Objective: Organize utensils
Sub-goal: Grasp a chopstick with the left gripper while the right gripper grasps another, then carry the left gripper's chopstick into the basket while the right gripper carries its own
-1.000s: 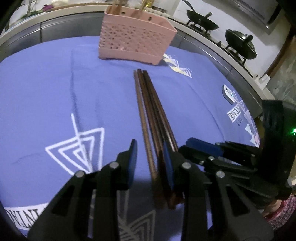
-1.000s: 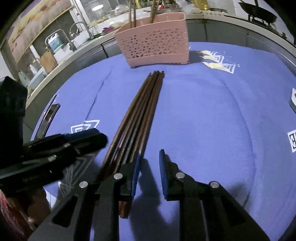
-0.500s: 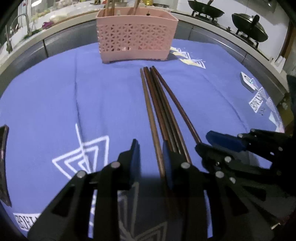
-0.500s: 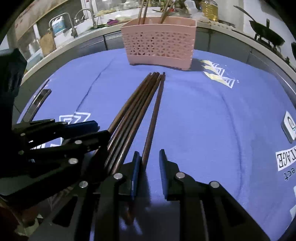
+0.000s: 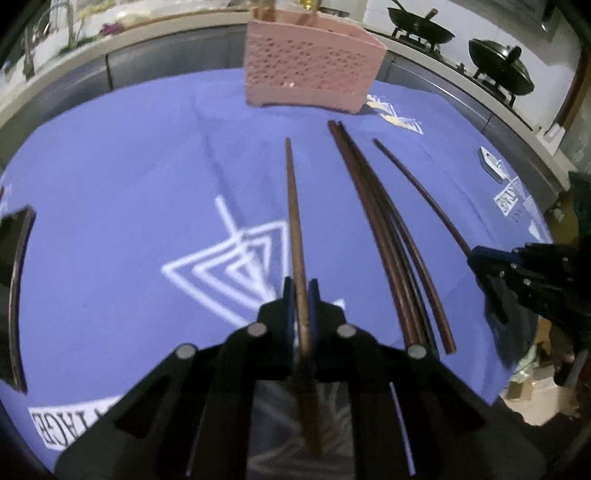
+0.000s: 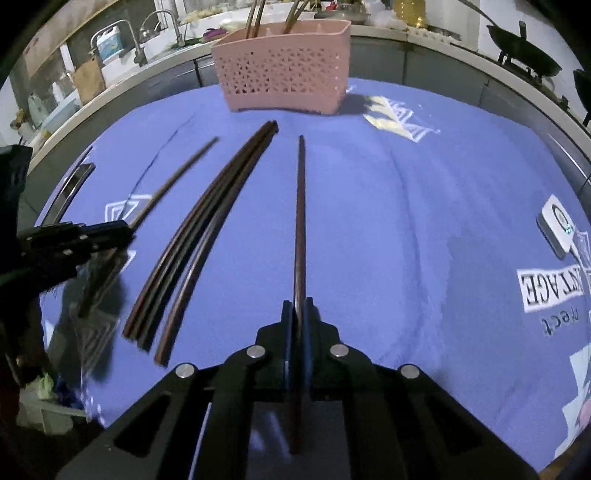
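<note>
My left gripper (image 5: 301,291) is shut on one dark wooden chopstick (image 5: 293,206), which points toward the pink perforated utensil basket (image 5: 310,75). My right gripper (image 6: 300,314) is shut on another chopstick (image 6: 301,206), also pointing toward the basket (image 6: 284,77). Several more chopsticks (image 5: 384,229) lie bundled on the blue cloth between the two grippers; they also show in the right wrist view (image 6: 199,236). The right gripper shows at the right of the left wrist view (image 5: 480,258), the left gripper at the left of the right wrist view (image 6: 118,230). Utensil handles stand in the basket.
A blue printed cloth (image 6: 406,221) covers the table. A small white device (image 6: 556,225) lies at the right. Black woks (image 5: 502,70) sit on a stove behind. A sink with a faucet (image 6: 162,22) is at the back left.
Both grippers have closed, each on one chopstick. The two held chopsticks have been drawn apart from the bundle, left one leftward and right one rightward.
</note>
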Demonstrator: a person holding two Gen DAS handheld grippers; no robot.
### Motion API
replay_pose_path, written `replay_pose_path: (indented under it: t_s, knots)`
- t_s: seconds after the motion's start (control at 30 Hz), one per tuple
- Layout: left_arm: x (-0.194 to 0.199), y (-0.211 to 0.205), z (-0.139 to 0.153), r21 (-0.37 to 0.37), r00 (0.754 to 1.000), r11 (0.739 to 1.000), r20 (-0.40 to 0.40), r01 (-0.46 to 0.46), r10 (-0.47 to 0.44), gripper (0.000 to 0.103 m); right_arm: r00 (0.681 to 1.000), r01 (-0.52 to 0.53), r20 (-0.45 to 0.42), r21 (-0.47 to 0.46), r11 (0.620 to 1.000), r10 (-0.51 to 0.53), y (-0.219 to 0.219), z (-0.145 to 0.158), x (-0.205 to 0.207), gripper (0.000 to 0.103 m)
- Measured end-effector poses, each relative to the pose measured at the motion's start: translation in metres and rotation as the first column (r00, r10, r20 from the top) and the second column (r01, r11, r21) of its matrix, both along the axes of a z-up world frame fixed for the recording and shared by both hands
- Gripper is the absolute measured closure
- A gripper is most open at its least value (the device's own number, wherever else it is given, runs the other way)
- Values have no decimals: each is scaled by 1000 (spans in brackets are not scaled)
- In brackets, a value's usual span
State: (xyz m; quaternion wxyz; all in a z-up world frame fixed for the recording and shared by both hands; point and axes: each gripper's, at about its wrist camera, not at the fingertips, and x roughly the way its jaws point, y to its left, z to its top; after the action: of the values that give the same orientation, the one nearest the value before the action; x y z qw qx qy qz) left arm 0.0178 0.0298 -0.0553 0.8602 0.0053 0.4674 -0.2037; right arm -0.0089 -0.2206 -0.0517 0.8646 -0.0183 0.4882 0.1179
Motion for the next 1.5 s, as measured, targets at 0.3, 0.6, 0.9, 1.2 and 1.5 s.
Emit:
replay_pose_path:
  t_s: [0.3,0.6,0.9,1.2,1.5]
  knots:
    - [54,-21,6,42,1000,999,-6,23,-22,95,1000,6,-28,34,999,-5,12,5,72,96]
    - [116,-49,11,92,999,995,3,34,-34,95,997,34,-74,112,993,-26,14,9,151,96]
    - [119,-47,33,33,997,997,39,73,-74,98,1000,-26,13,160,987,24,20,42,132,98]
    - [68,-11,120,-125,973,988,224,90,-60,98,960,-111,276,233,966,44,18,125,76,98]
    - [77,0,217,-206,907,976,420,66,27,98,863,-126,506,258,958,-23,27,229,98,98]
